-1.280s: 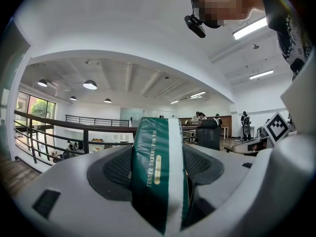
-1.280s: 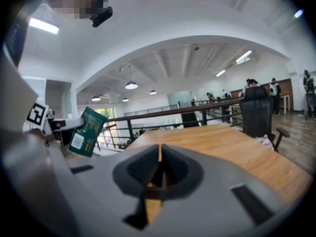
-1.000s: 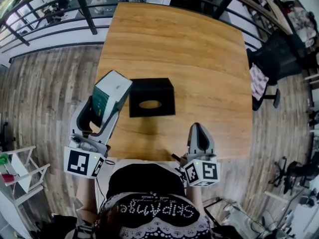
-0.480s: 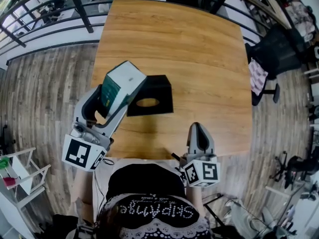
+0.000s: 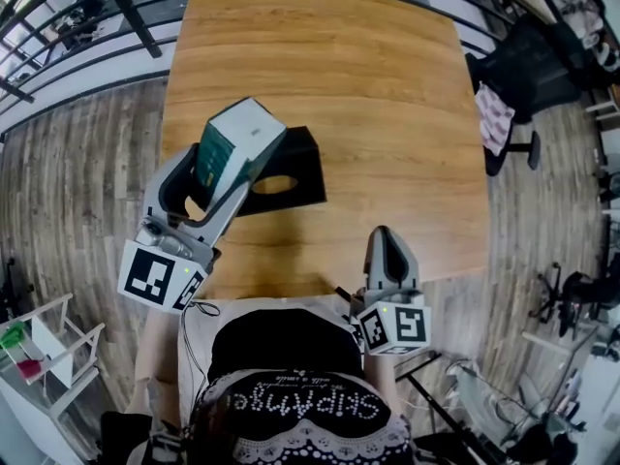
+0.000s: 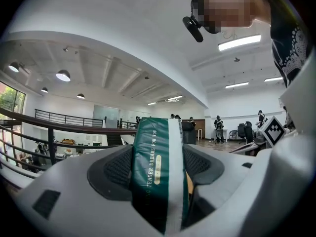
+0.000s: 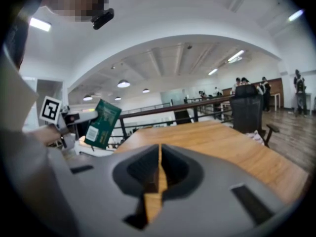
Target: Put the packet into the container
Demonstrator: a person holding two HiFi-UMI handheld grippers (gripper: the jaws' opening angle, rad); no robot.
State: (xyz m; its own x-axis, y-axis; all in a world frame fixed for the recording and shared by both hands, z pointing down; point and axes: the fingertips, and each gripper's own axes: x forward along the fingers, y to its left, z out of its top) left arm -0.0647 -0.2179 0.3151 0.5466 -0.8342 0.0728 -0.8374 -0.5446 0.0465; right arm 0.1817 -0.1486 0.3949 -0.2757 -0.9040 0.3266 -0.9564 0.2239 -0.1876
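Note:
A green and white packet (image 5: 230, 143) is raised off the table, clamped between the jaws of my left gripper (image 5: 208, 177), which is shut on it. The left gripper view shows the packet (image 6: 159, 174) filling the gap between the jaws, tilted upward toward the ceiling. The black container (image 5: 281, 168) with an oval opening on top sits on the wooden table (image 5: 368, 114), just right of and partly under the packet. My right gripper (image 5: 388, 255) hovers at the table's near edge, shut and holding nothing. The right gripper view also catches the packet (image 7: 102, 123) at the left.
A black railing (image 5: 87, 27) runs behind and left of the table. A black office chair (image 5: 528, 61) stands at the table's right side. A white rack (image 5: 44, 347) stands on the wood floor at lower left. The person's torso fills the bottom of the head view.
My left gripper has carried the packet up and to the right, so that it overlaps the container's left edge. The right gripper has stayed at the near table edge.

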